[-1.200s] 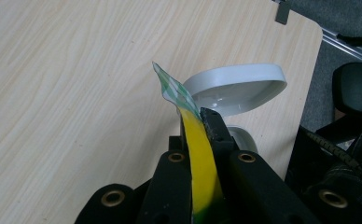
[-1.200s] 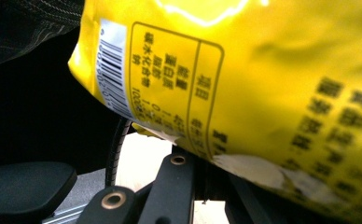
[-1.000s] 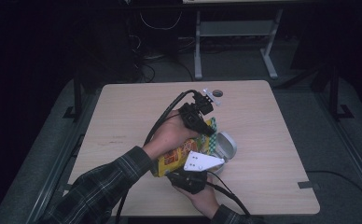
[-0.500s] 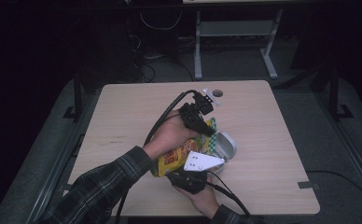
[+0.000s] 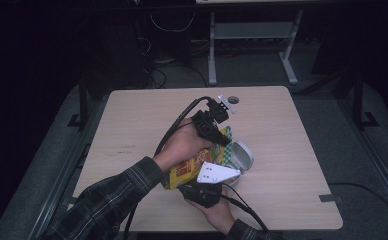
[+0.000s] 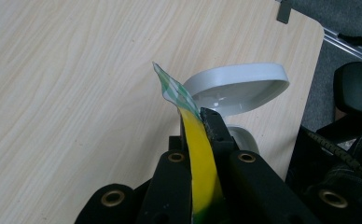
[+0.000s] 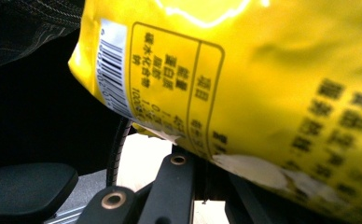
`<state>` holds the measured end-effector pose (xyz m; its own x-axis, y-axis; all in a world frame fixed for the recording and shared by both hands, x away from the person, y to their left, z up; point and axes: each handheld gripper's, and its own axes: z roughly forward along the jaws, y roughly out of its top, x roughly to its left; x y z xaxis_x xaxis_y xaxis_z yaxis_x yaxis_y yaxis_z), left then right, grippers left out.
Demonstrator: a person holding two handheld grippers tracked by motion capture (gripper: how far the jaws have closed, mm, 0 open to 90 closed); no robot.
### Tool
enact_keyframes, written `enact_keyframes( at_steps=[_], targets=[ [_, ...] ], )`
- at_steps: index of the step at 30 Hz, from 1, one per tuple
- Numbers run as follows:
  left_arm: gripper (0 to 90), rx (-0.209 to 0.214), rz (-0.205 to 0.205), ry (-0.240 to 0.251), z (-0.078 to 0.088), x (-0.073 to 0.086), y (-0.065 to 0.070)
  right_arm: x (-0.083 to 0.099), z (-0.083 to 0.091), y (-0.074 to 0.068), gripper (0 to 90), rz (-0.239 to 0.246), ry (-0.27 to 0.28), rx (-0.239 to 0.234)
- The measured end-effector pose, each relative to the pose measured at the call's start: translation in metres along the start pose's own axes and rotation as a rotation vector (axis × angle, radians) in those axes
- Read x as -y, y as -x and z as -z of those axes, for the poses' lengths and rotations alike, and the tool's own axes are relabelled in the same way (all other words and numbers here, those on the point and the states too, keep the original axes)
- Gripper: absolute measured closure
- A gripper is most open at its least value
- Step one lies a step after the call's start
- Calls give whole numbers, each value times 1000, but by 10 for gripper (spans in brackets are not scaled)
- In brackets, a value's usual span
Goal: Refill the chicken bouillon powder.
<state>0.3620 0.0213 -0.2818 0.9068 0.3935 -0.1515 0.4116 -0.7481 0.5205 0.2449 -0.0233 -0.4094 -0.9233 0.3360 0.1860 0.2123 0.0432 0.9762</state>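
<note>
A yellow snack bag (image 5: 191, 167) hangs tilted between both grippers above the table's (image 5: 132, 130) middle. In the high view my left gripper (image 5: 218, 134) is shut on the bag's upper green-checked sealed edge (image 5: 228, 145). The left gripper view has that edge (image 6: 198, 154) pinched flat between the jaws of the left gripper (image 6: 198, 128). My right gripper (image 5: 202, 189) grips the bag's lower end from the near side. In the right gripper view the bag (image 7: 263, 79) looms close over the right gripper (image 7: 202, 161), whose jaws are shut on its seam. A grey container with its lid raised (image 5: 242, 156) sits just right of the bag.
The container's open lid (image 6: 237, 86) stands right beyond the left jaws. A round cable hole (image 5: 232, 100) sits at the table's far edge, and a grey tape strip (image 5: 329, 198) at its front right. Cables trail from both grippers toward the person.
</note>
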Motion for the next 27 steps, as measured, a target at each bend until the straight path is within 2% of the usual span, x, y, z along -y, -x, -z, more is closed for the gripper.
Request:
enact_keyframes(
  at_steps=[27],
  targets=[
    [894,-3,0,0,-1,0,0,0,0,0,900,-10,1,-3]
  ],
)
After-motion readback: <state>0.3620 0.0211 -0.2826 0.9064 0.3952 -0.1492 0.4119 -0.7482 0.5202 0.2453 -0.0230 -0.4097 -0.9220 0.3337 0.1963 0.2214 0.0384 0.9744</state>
